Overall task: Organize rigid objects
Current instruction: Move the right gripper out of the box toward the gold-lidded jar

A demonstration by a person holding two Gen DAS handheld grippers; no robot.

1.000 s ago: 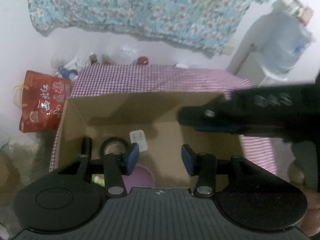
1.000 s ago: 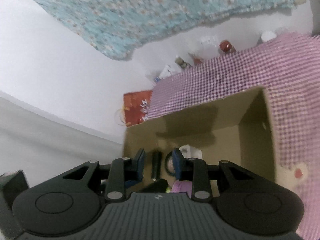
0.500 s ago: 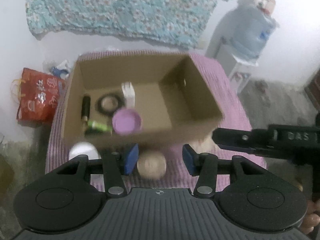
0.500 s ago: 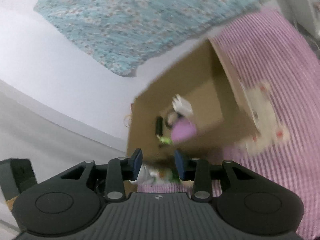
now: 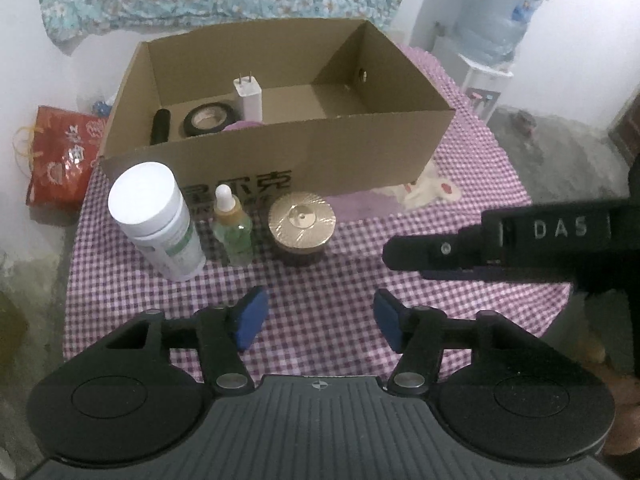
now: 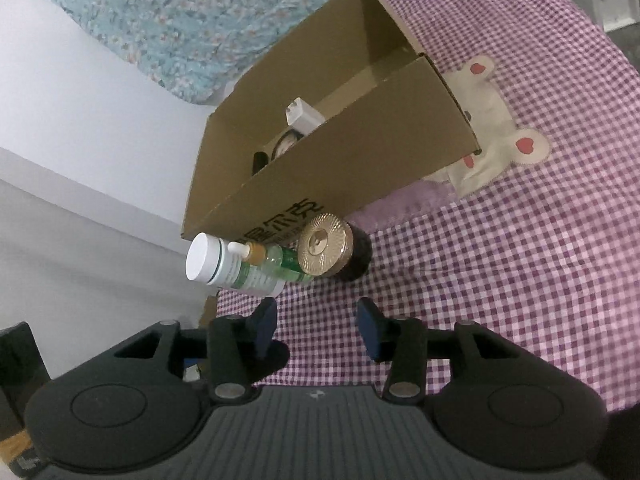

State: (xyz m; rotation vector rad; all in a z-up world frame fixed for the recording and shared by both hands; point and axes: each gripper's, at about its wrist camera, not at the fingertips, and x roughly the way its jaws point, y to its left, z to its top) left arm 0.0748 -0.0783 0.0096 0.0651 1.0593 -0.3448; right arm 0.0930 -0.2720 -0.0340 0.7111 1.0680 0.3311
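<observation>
Between the blue pads of the left gripper (image 5: 316, 316) lies only checked cloth — its jaws are spreading and hold nothing. The right gripper (image 6: 316, 326) is likewise empty, jaws widening over bare tablecloth (image 6: 500, 280); in the left wrist view it reaches in from the right edge as a dark bar.

Just ahead of both, three things stand in a row close against the front wall of the cardboard box (image 5: 320, 148): a white-capped bottle (image 5: 154, 220), a small dropper bottle (image 5: 232, 226) beside it, and a gold-lidded jar (image 5: 302, 230). These look like what is left to put away. Inside the box already sit a white plug adapter (image 5: 248, 94), a roll of black tape (image 5: 210, 118) and a black stick-shaped object (image 5: 160, 126).

The step in hand reads as an approach for the next pick. The jar lies most nearly in line with both grippers, so one would need to come forward, straddle it and close — taking care not to knock the dropper bottle, which stands very near.

A purple thing in the box is mostly hidden by the front wall; its identity is unclear. The bottle's label is too blurred to read, and the holding hands are barely visible.
</observation>
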